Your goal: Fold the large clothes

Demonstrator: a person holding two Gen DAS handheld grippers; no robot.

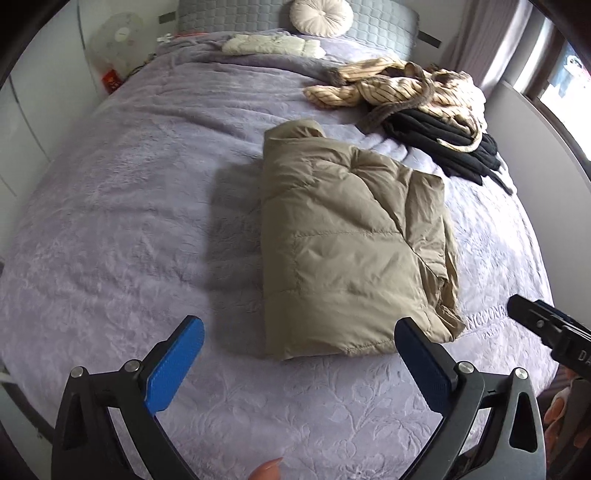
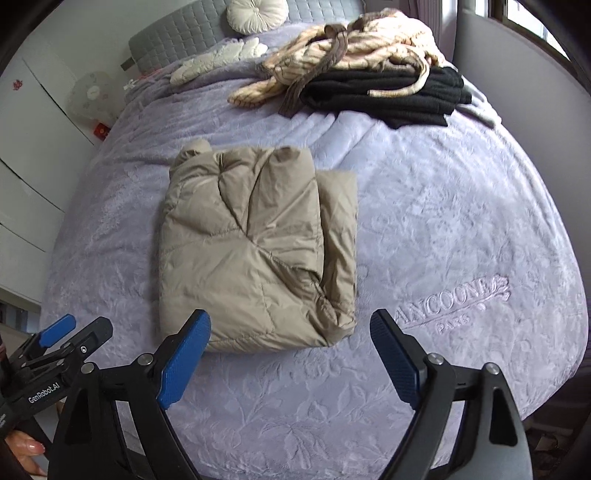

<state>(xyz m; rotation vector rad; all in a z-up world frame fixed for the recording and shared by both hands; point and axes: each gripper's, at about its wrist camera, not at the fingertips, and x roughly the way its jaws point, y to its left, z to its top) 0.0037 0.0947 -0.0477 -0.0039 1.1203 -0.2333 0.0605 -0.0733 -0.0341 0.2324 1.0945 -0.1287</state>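
Observation:
A beige puffer jacket (image 1: 347, 240) (image 2: 258, 247) lies folded into a compact rectangle on the lilac bedspread (image 1: 129, 221) (image 2: 443, 229). My left gripper (image 1: 299, 332) hovers over the near side of the jacket, jaws wide open with nothing between the blue pads. My right gripper (image 2: 290, 325) hangs above the jacket's near edge, also open and empty. The right gripper's tip (image 1: 535, 325) shows at the right edge of the left wrist view. The left gripper's fingers (image 2: 74, 332) show at the lower left of the right wrist view.
A striped cream garment (image 1: 399, 88) (image 2: 351, 48) lies on folded black clothes (image 1: 454, 147) (image 2: 388, 96) at the far right of the bed. A round cushion (image 1: 321, 16) and grey headboard (image 2: 177, 40) stand behind. A fan (image 1: 114, 37) stands left; a window (image 1: 561, 70) is right.

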